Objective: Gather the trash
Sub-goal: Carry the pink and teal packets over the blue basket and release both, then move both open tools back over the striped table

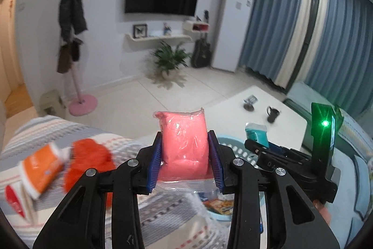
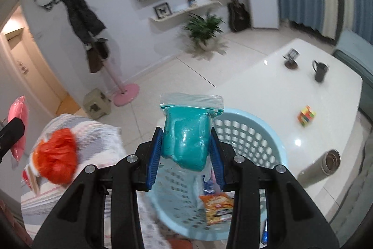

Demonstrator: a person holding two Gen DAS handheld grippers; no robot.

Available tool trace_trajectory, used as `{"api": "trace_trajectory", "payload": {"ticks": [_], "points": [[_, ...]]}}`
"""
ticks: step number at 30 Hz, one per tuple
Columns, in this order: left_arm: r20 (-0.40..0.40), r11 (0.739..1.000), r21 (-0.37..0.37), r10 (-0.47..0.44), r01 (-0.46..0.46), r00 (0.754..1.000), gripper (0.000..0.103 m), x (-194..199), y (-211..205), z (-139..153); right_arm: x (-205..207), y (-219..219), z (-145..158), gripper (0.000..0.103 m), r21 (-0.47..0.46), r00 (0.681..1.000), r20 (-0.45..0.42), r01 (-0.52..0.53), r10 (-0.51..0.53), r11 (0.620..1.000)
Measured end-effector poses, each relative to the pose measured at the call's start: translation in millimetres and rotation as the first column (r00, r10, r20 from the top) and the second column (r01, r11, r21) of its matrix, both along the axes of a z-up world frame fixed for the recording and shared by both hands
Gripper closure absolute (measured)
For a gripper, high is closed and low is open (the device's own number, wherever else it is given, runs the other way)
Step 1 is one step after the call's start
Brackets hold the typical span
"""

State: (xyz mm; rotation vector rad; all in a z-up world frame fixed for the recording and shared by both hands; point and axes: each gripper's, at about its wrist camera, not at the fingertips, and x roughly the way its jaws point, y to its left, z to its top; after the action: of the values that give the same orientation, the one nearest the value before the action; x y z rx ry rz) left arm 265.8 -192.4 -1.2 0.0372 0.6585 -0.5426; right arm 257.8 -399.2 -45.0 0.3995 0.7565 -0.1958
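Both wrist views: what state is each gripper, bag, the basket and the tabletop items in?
Left gripper: shut on the pink bag.
Right gripper: shut on the teal bag, zip strip up, above the basket.
Basket: upright, a snack packet inside.
Orange bag: crumpled on the striped cover.
Mug: upright on the table.
Flask: lying on its side.

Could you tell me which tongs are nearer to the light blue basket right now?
Right. The right tongs, gripping the teal bag, hang directly over the light blue basket; the left tongs, gripping the pink bag, are beside it.
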Motion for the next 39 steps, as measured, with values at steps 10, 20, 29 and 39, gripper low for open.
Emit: {"api": "trace_trajectory", "payload": {"ticks": [10, 20, 29, 39], "points": [[-0.124, 0.996, 0.038, -0.078, 0.083, 0.989, 0.067, 34, -52, -75, -1, -43, -52, 0.066, 0.0, 0.99, -0.123, 0.072, -0.072, 0.997], [-0.167, 0.99, 0.088, -0.095, 0.111, 0.981, 0.052, 39, -63, -101, -3, -56, -70, 0.044, 0.03, 0.981, -0.165, 0.105, -0.099, 0.994], [-0.136, 0.991, 0.082, -0.092, 0.104, 0.986, 0.045, 22, -52, -87, -9, -47, -56, 0.037, 0.044, 0.986, -0.142, 0.094, -0.087, 0.995], [-0.081, 1.0, 0.002, -0.009, 0.009, 0.997, 0.045, 3, 2, -53, -8, 0, -17, 0.037, -0.003, 0.997, -0.08, -0.016, 0.016, 1.0]]}}
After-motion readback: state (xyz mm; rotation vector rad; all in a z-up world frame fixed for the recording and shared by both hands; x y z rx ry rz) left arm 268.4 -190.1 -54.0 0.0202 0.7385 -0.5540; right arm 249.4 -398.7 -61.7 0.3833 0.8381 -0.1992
